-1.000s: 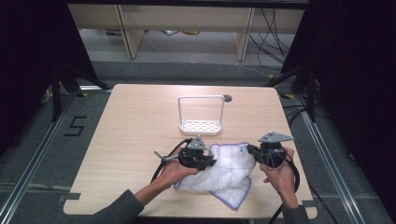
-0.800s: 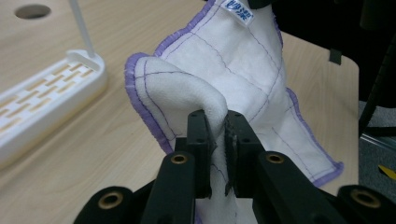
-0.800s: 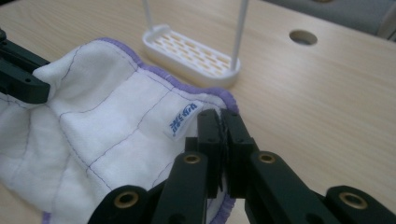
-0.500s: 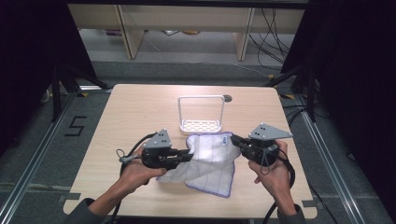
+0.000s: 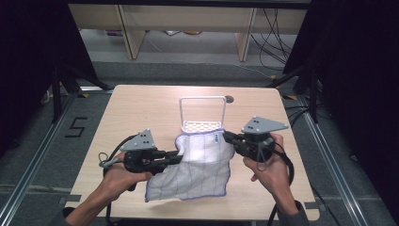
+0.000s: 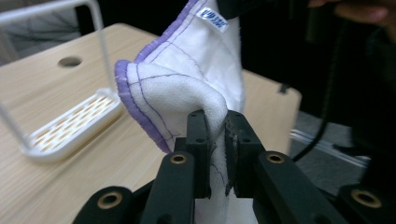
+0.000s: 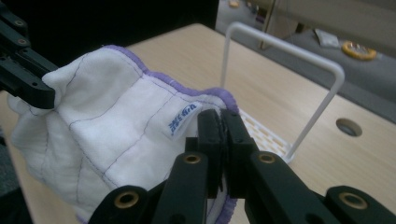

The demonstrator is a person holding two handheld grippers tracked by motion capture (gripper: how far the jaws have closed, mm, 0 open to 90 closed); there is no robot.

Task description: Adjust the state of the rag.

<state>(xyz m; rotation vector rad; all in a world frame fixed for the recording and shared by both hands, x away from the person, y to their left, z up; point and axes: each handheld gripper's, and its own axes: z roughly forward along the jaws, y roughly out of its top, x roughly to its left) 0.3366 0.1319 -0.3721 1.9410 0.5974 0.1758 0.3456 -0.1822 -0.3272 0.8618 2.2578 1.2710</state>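
A white cloth [image 5: 200,167] with purple edging and thin grid stitching hangs spread between my two grippers above the near half of the table. My left gripper [image 5: 179,156] is shut on the cloth's left upper corner; in the left gripper view the cloth [image 6: 187,88] is pinched between the black jaws of the left gripper [image 6: 218,140]. My right gripper [image 5: 227,136] is shut on the right upper corner, beside a small label; in the right gripper view the cloth [image 7: 112,126] hangs from the right gripper [image 7: 219,128].
A white wire-handled rack [image 5: 202,115] with a perforated tray stands mid-table just beyond the cloth. A round cable hole [image 5: 229,99] lies near the table's far edge. Wooden shelving stands on the floor beyond the wooden table [image 5: 136,108].
Both grippers have risen and moved apart, lifting the cloth off the table and stretching it from a crumpled heap into a hanging sheet.
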